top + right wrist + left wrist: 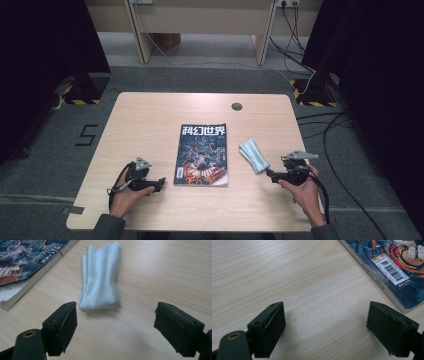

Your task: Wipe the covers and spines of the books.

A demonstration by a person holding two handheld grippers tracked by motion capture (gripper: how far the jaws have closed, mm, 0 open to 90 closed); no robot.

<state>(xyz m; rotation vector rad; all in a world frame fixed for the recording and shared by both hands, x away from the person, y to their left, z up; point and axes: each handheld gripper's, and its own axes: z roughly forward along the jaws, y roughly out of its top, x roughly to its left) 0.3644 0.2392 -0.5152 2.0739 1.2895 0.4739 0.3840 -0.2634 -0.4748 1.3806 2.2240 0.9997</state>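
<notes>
Two hands come in from the near edge of the bench (150, 115), each holding a set of tongs low over the wood. The left tongs (161, 184) lie at the near left, with the forearm angled up from the bottom edge and the hand curled round the grip; they point toward the near left corner of the magazine (202, 155). In the left gripper view the left tongs (325, 326) stand wide apart with bare wood between the jaws, and the magazine's spine and barcode corner lie just beyond the right jaw, apart from it. The right tongs (270, 174) are held at the near right, the wrist bent inward so they point toward the folded pale blue cloth (254, 155). In the right gripper view the right tongs (115, 326) also stand wide apart, empty, and the cloth (101, 280) lies just ahead of them on the bench, beside the magazine's edge, its near end close to the left jaw but not touching.
</notes>
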